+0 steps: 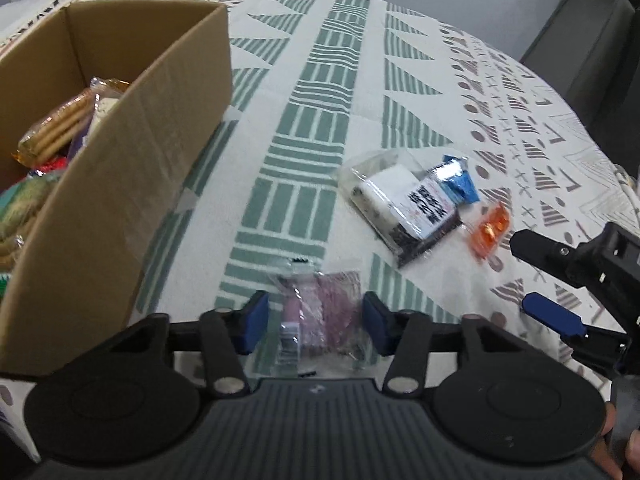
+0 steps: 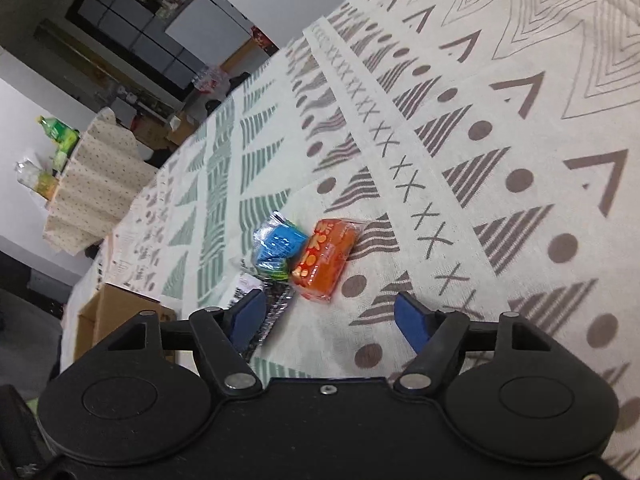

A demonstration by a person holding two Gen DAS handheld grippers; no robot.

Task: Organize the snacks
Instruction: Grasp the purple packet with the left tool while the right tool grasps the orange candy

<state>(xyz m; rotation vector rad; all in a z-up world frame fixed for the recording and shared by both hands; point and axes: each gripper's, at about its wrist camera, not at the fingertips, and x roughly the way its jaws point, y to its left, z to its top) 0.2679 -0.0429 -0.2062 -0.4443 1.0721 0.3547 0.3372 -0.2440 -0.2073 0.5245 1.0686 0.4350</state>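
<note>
In the left wrist view a pink snack in clear wrap (image 1: 320, 316) lies on the tablecloth between the blue pads of my open left gripper (image 1: 316, 322); the pads do not touch it. Further right lie a white-and-black packet (image 1: 404, 208), a blue snack (image 1: 460, 182) and an orange snack (image 1: 490, 232). My right gripper (image 1: 538, 276) comes in from the right, open. In the right wrist view the open right gripper (image 2: 330, 320) hovers just short of the orange snack (image 2: 326, 260) and the blue snack (image 2: 278, 246). The cardboard box (image 1: 132, 160) at left holds several snacks.
The patterned tablecloth (image 1: 360, 80) covers the table. The box also shows at the lower left of the right wrist view (image 2: 116, 316). A cloth-covered stand with green bottles (image 2: 60, 136) is beyond the table's far edge. A dark chair (image 1: 592, 40) stands at the right.
</note>
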